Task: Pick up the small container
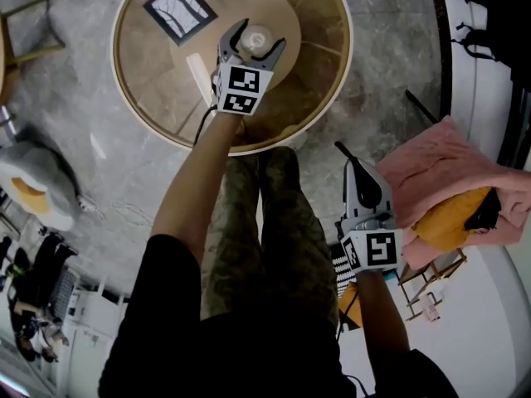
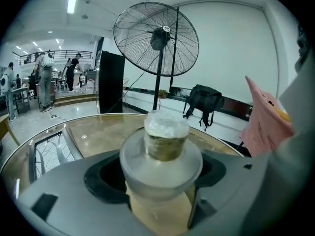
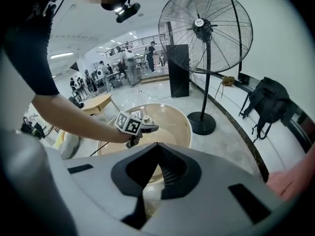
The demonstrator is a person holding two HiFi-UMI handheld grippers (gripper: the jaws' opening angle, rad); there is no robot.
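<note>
Over the round tan bench [image 1: 323,31], the left tongs [image 1: 261,33] are spread part-way and pinch the small translucent container with a frosted cap [image 2: 166,136], one jaw against each side of its body. The container stands upright near the bench's middle. Off to the side, above the grey marbled floor [image 1: 390,56], the right tongs [image 3: 156,149] are pressed together with nothing between them.
</note>
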